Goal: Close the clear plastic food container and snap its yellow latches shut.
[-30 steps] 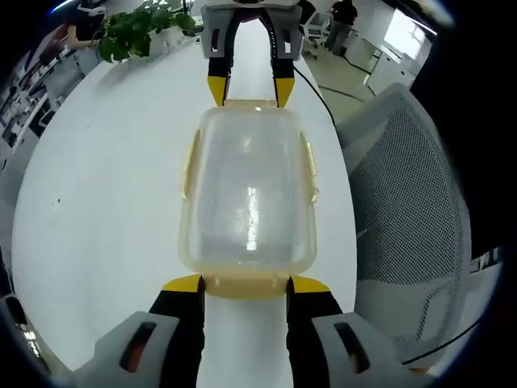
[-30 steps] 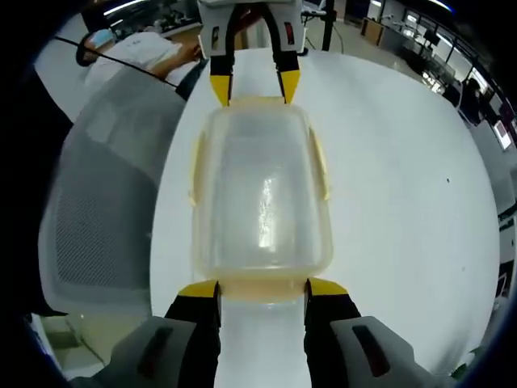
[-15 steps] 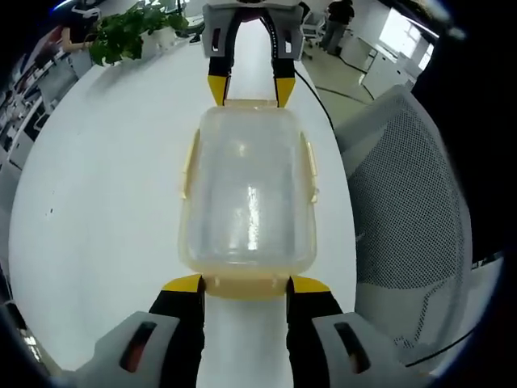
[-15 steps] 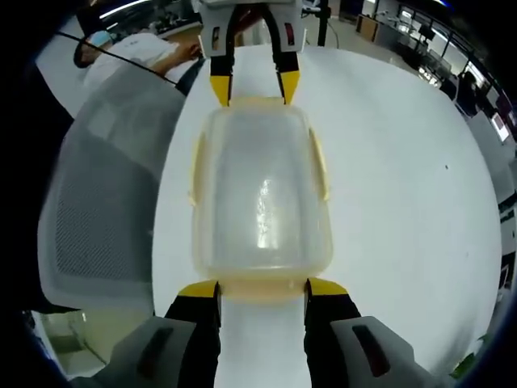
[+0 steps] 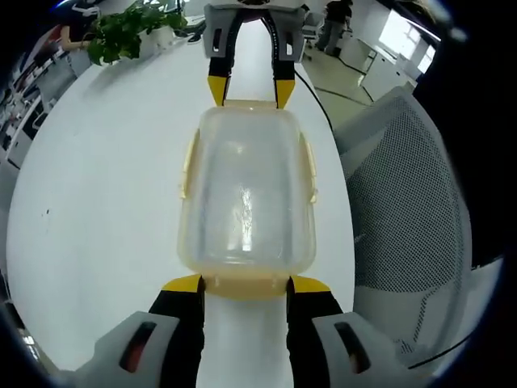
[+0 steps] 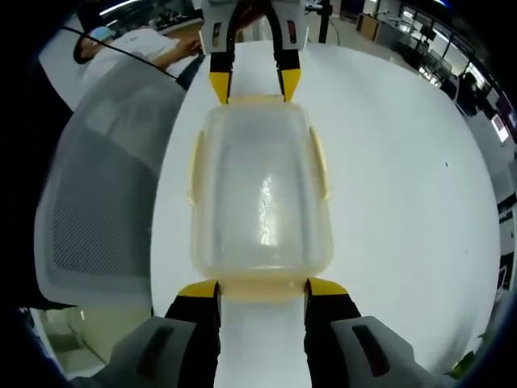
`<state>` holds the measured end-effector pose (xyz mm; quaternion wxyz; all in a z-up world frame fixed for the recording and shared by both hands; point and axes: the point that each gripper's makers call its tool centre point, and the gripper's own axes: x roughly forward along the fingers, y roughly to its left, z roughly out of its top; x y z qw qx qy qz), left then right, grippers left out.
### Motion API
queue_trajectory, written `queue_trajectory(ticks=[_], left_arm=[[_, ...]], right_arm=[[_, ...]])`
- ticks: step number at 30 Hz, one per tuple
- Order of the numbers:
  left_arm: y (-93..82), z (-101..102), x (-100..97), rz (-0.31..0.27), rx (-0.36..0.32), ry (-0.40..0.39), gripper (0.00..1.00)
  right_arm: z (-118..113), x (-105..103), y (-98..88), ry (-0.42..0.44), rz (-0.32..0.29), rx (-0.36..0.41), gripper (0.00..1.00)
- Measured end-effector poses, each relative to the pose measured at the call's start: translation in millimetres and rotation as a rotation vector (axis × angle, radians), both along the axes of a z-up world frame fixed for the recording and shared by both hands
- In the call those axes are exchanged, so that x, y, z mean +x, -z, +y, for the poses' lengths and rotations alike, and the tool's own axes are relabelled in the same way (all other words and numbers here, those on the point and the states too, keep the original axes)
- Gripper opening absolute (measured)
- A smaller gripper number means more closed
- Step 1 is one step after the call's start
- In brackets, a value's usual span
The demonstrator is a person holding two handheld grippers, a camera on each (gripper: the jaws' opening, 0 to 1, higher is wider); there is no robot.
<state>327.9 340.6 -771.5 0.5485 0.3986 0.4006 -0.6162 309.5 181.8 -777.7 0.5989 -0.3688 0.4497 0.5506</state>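
Two tongs apart at container ends; white table, mesh chair, plant

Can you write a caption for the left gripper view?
Two tongs meet a clear plastic food container end-on, on a white table.

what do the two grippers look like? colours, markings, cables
Both look alike. Left gripper: two black jaws with yellow tips, on a light grey housing with a dark slot showing red-orange on each side. Right gripper: the same build. Seen from the front in the other's view, each has a white-grey body with small red marks; a black cable trails from the right one.
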Motion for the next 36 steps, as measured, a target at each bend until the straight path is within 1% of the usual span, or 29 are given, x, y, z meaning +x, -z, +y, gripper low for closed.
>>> queue_trajectory(ticks=[3, 7, 9, 10, 12, 28, 31, 34, 36], left_arm=[[0.4, -1, 0.4, -0.006, -0.009, 0.001, 0.38], [2.5, -5, -2.3, -0.013, -0.011, -0.003, 0.38], [4.1, -5, -3.8, -0.011, -0.010, -0.004, 0.39], [3.8, -5, -5.2, -0.013, -0.014, 0.003, 0.39], [3.9, -5, -5.0, -0.018, -0.009, 0.008, 0.39], [6.2, -6, -3.2, -0.045, -0.011, 0.008, 0.39], [7.3, -5, -1.7, -0.051, -0.014, 0.009, 0.40], [6.6, -5, -0.8, -0.055, -0.024, 0.007, 0.40], [7.1, -4, -0.5, -0.049, -0.026, -0.011, 0.40]], right_arm=[[-1, 0, 0.0, 0.004, -0.006, 0.001, 0.39], [-4, 0, 1.9, -0.010, -0.035, -0.012, 0.40], [-4, -2, 1.1, -0.009, -0.035, -0.007, 0.40], [-5, -5, 3.0, 0.000, -0.021, -0.008, 0.40], [-5, -4, 4.6, -0.001, -0.032, -0.005, 0.40], [-6, -4, 4.0, 0.024, -0.036, 0.028, 0.40], [-8, -3, 4.4, 0.044, -0.028, 0.054, 0.41], [-11, 0, 5.0, 0.098, -0.016, 0.073, 0.40], [-13, 1, 5.5, 0.109, -0.017, 0.080, 0.40]])
